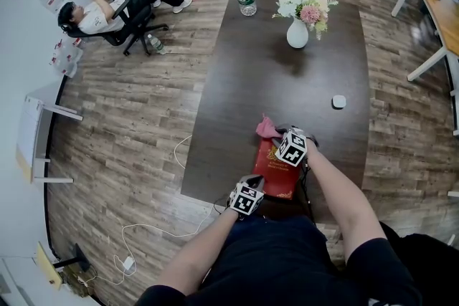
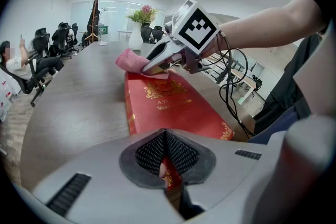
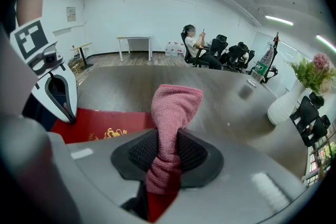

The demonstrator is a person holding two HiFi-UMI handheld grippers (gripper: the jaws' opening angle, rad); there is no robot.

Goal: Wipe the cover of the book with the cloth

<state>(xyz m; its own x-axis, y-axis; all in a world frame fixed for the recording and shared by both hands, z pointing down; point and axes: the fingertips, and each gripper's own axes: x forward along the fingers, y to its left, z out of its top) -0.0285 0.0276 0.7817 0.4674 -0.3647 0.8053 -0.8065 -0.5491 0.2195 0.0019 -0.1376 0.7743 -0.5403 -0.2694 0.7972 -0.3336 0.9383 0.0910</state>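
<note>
A red book with gold print lies at the near edge of the dark table. My left gripper is at the book's near end; in the left gripper view the left gripper is shut on the edge of the book. My right gripper is at the book's far end, shut on a pink cloth. In the right gripper view the right gripper pinches the cloth, which sticks out past the jaws over the book. The cloth rests on the cover's far end.
A white vase of flowers, a water bottle and a small white object stand farther along the table. A person sits in an office chair at the far left. Cables trail on the wooden floor.
</note>
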